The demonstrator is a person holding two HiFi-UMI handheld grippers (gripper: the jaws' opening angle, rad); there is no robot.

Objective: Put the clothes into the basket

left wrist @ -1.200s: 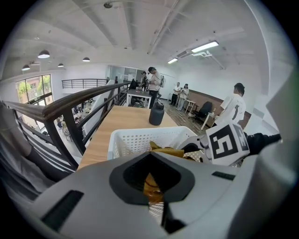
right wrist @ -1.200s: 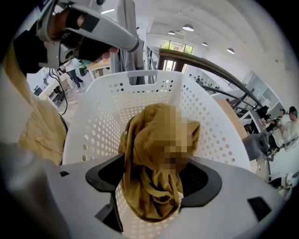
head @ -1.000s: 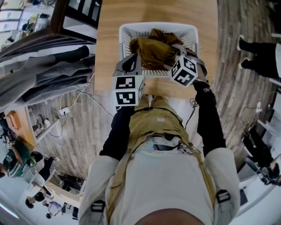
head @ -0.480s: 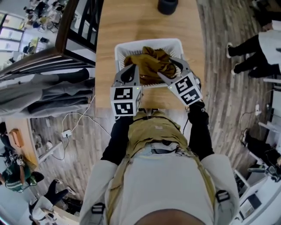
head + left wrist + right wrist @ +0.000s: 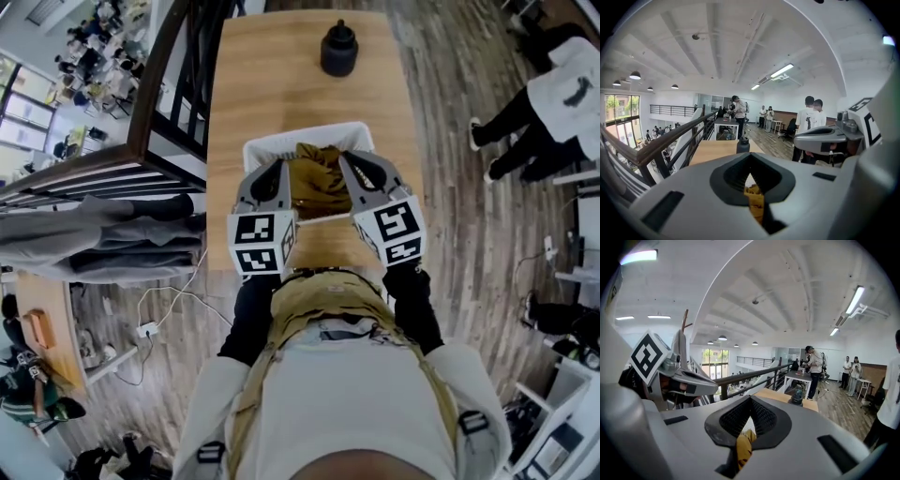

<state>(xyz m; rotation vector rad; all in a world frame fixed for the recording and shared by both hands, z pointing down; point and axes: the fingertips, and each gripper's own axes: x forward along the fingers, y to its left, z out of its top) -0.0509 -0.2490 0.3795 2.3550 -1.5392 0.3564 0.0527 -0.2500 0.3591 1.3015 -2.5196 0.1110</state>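
— Left tongs (image 5: pixel 278 162) sit closed and empty over the basket (image 5: pixel 281 142). The mustard clothes (image 5: pixel 319 180) lie inside it. My right tongs (image 5: pixel 344 157) have just snapped shut on nothing and lifted clear.
— So it's done? Anything in the way?
— Looks done. Only a black bottle (image 5: pixel 338 50), farther along the worktop (image 5: pixel 267 80).

Your mustard-brown clothes (image 5: pixel 319 178) lie crumpled in one heap inside the white basket (image 5: pixel 281 139), filling its middle. The basket stands upright at your twelve o'clock, on the wooden table (image 5: pixel 272 75), near its six o'clock edge.
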